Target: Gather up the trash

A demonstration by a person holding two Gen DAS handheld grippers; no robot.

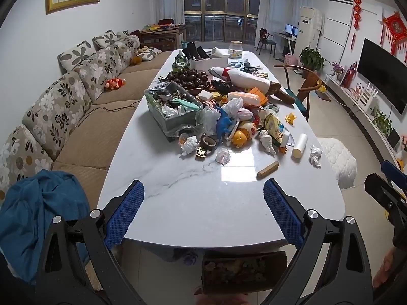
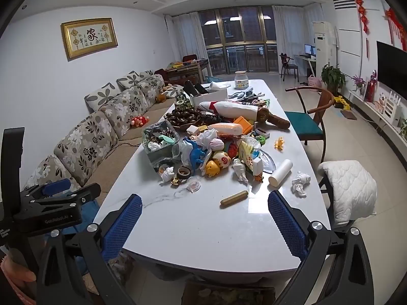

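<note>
A white marble table [image 1: 193, 203] [image 2: 203, 223] carries a pile of toys, wrappers and crumpled tissues. A crumpled white tissue [image 1: 315, 155] [image 2: 300, 181] lies at the right. Another tissue [image 1: 188, 145] [image 2: 166, 174] lies left of the pile, by a bag-lined trash box [image 1: 171, 108] [image 2: 159, 142] full of scraps. A third tissue [image 1: 267, 141] [image 2: 240, 170] sits in the pile's front. My left gripper [image 1: 203, 211] is open and empty over the near table edge. My right gripper [image 2: 204, 221] is open and empty, beside the left one.
A white roll [image 1: 299, 145] [image 2: 280, 172] and a wooden stick [image 1: 267, 170] [image 2: 234, 198] lie near the front. A floral sofa [image 1: 76, 101] runs along the left. A wooden chair [image 2: 310, 117] and a padded stool [image 2: 348, 190] stand on the right.
</note>
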